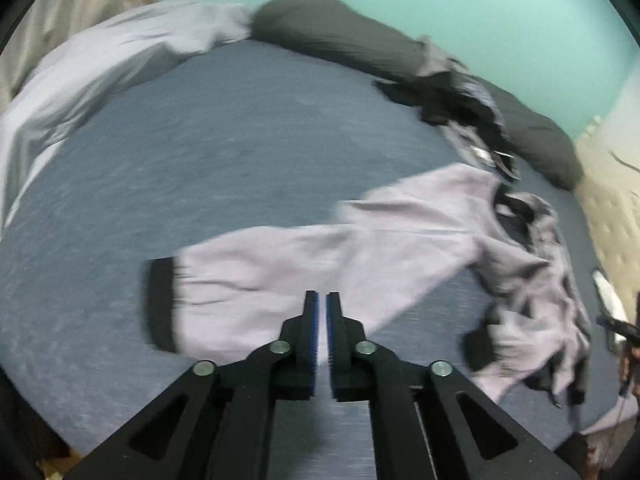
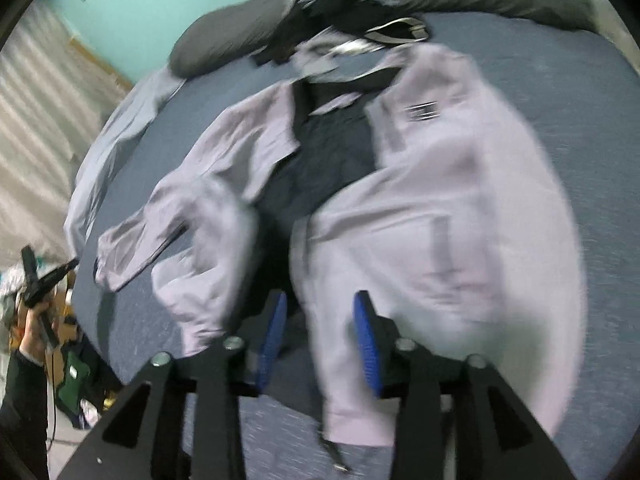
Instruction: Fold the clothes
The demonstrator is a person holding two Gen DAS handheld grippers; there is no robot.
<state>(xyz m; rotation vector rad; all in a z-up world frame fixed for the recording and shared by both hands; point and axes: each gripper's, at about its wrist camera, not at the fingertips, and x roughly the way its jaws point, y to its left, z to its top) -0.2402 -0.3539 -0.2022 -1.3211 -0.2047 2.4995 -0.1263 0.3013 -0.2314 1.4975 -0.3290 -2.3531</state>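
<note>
Left gripper (image 1: 322,300) nearly closed, nothing betw pads, over jacket (image 1: 400,236) sleeve, frame centre. Right gripper (image 2: 320,312) spread, empty, above jacket hem, lower centre.

Brightness: both views were evenly and rather dimly lit, with a cool cast; no light source could be made out.
Shadows: only soft, faint shading was seen under the pale jacket (image 2: 440,208) and along the dark pillows (image 1: 360,40).
Glare: none was noted beyond small glints on the gripper bolts.
Blur: motion blur was spread over the blue sheet (image 1: 200,152) and the jacket in both views; the logo patch was smeared.
Sharpness: the black gripper frames close to the lens were rendered crisper than the bedding.
Distortion: strong fisheye bending was shown, the bed edges being curved, with black vignette at the corners.
</note>
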